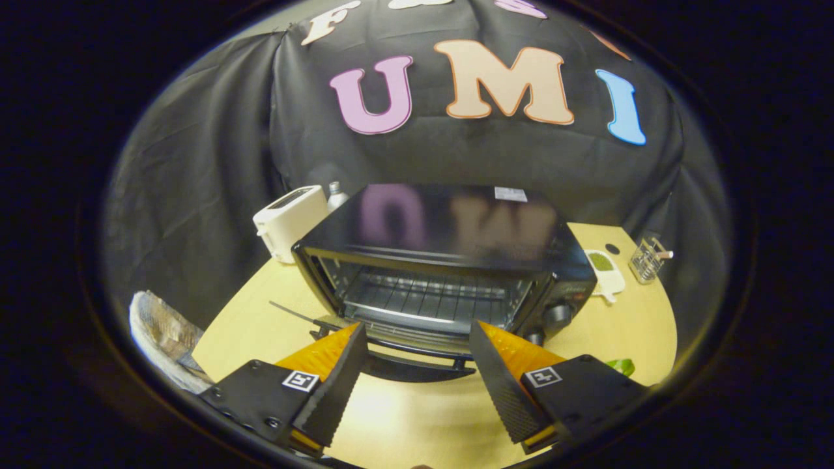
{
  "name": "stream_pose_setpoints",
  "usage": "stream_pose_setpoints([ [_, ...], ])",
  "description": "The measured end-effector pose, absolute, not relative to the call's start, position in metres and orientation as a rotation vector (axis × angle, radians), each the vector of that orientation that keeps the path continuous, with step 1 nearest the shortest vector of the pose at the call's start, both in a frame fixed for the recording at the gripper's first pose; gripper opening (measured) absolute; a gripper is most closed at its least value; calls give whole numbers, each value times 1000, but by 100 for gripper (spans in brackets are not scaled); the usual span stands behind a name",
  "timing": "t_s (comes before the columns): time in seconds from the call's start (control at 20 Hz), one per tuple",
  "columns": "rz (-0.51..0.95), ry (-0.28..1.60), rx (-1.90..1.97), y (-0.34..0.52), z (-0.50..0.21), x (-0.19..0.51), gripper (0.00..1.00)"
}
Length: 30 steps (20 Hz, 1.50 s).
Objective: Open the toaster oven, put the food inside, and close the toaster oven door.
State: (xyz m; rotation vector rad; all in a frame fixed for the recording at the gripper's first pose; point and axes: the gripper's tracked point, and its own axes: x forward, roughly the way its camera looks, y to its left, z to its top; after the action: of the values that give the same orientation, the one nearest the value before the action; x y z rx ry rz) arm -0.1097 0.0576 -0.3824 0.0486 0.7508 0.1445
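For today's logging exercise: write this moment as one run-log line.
toaster oven: door open, rack bare | gripper: open, empty, fingers flank door handle | food: not loaded

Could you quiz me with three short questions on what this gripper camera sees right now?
1. True or false: the toaster oven door is shut.
2. What stands just behind the oven's corner, beside the bottle? A) a white pop-up toaster B) a kettle C) a pan
3. Fill in: the gripper fingers are ___, with nothing between them but the door's handle just ahead.

Key
1. False: the door hangs down and the wire rack shows inside.
2. A
3. open
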Motion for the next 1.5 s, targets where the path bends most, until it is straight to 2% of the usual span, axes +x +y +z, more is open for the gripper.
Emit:
stream_pose_setpoints([
  [0.35, 163, 850, 55, 62, -421, -163, 99],
  [1.2, 157, 1022, 71, 69, -490, -205, 99],
  [1.5, 165, 1012, 91, 70, -488, -201, 98],
])
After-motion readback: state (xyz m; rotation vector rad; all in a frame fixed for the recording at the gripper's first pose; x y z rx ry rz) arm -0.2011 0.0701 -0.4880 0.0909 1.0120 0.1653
